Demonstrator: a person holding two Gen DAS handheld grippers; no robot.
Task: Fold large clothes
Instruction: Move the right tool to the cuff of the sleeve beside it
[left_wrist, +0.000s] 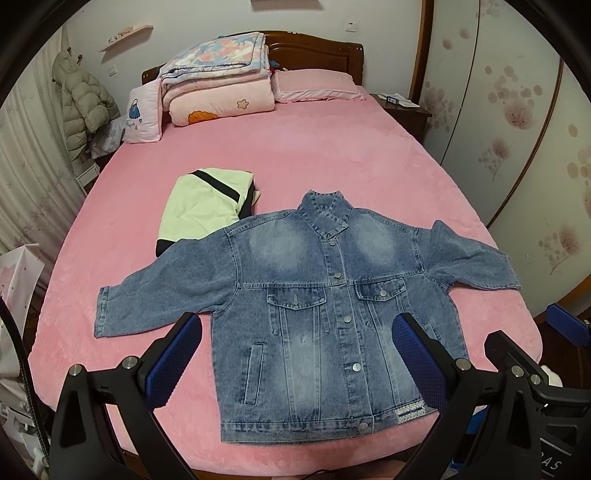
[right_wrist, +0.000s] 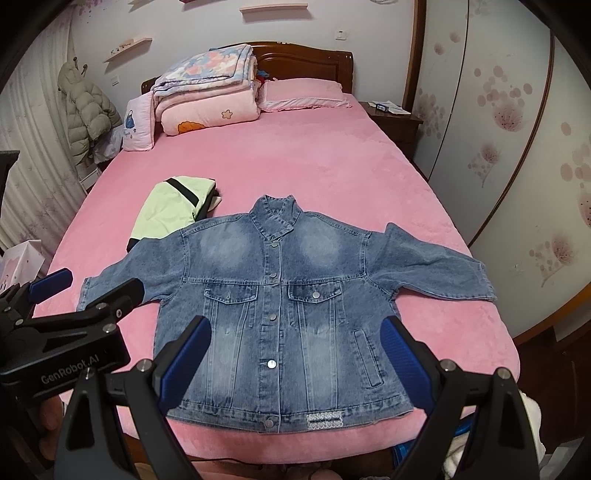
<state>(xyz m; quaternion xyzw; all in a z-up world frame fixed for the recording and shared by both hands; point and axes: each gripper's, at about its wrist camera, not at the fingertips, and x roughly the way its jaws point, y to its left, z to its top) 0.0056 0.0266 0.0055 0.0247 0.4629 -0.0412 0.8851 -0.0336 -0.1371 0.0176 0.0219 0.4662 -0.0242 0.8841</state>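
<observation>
1. Left wrist view: the denim jacket (left_wrist: 306, 306) lies face up on the pink bed (left_wrist: 295, 155), buttoned, collar pointing toward the headboard and hem at the near edge. Both sleeves are spread out to the sides, a layout that suits folding them in over the body.
2. Same view: the left tongs (left_wrist: 295, 360) hang above the lower half of the jacket with the blue-padded jaws spread wide and nothing between them. They appear clear of the cloth, though contact cannot be ruled out.
3. Same view: a pale green garment with black stripes (left_wrist: 205, 206), already folded, sits just beyond the jacket's left-hand sleeve, its near edge tucked under the shoulder. It looks like a finished piece set aside.
4. Same view: part of the right tongs' frame shows at the right edge.
5. Right wrist view: the right tongs (right_wrist: 295, 360) also hover over the jacket's lower half, jaws wide apart and empty.
6. Same view: the left tongs (right_wrist: 90, 284) show at the left, over the nearer sleeve's cuff, jaws apart.
7. Judgement: folding of the jacket has not begun; the likely first move is pinching a sleeve or side hem.
</observation>
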